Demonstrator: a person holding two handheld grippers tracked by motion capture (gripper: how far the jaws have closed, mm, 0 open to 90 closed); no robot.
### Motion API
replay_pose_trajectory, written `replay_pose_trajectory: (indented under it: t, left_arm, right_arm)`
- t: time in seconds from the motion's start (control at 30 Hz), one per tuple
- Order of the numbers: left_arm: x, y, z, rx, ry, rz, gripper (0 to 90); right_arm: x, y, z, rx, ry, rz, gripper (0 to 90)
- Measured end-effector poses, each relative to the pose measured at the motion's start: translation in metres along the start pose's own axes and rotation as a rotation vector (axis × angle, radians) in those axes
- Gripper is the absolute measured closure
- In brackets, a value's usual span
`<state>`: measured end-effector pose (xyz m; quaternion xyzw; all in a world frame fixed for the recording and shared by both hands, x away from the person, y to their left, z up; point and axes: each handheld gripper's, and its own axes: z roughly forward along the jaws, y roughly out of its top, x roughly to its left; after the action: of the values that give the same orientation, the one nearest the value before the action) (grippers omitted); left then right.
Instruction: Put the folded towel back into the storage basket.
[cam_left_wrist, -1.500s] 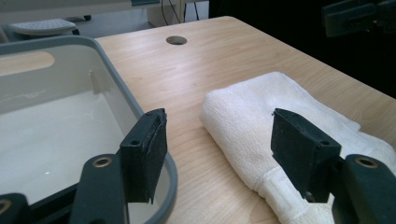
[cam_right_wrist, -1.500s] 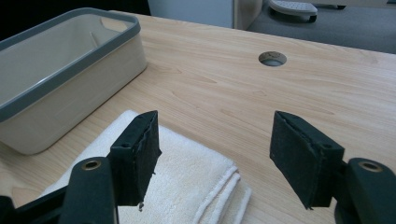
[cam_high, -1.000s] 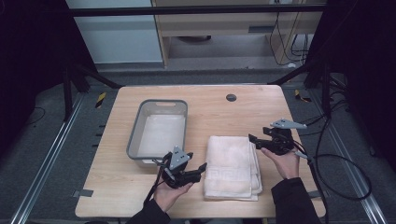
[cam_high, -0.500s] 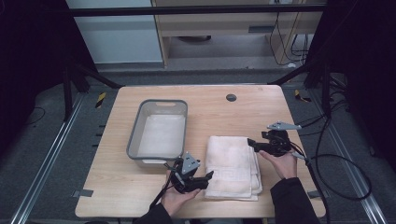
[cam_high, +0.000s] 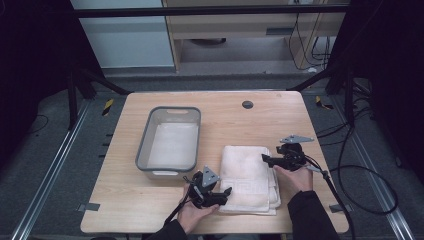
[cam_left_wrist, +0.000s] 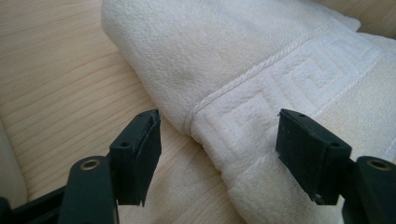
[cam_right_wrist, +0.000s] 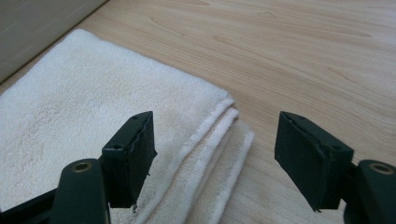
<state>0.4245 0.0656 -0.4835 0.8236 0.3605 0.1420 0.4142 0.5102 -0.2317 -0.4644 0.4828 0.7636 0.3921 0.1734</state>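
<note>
Both grippers gaping: left at towel near-left edge, right at far-right corner.

A grey plastic tub sits left of centre on the wooden desk, and a folded white towel lies just right of it. A small dark round disc marks the desk's upper edge, well apart from both.

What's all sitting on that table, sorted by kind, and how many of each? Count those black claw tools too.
Towels: 1, white and folded
Bins: 1, grey
Grippers: 2, left gripper and right gripper, both open at the towel's edges
Total: 4
</note>
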Motion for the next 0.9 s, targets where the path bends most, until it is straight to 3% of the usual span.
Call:
replay_pose_trajectory:
  t: [0.6, 0.73, 0.9]
  left_arm:
    - [0.001, -0.004, 0.014, 0.028, -0.034, -0.027, 26.7]
    - [0.001, -0.005, 0.017, 0.038, -0.035, -0.038, 27.0]
    - [0.002, -0.004, 0.019, 0.055, -0.046, -0.049, 27.4]
  right_arm:
    - [0.006, -0.010, 0.019, 0.052, 0.002, -0.008, 31.5]
    - [0.004, -0.014, 0.021, 0.055, 0.019, 0.037, 31.9]
    - [0.004, -0.015, 0.023, 0.058, 0.015, 0.036, 32.3]
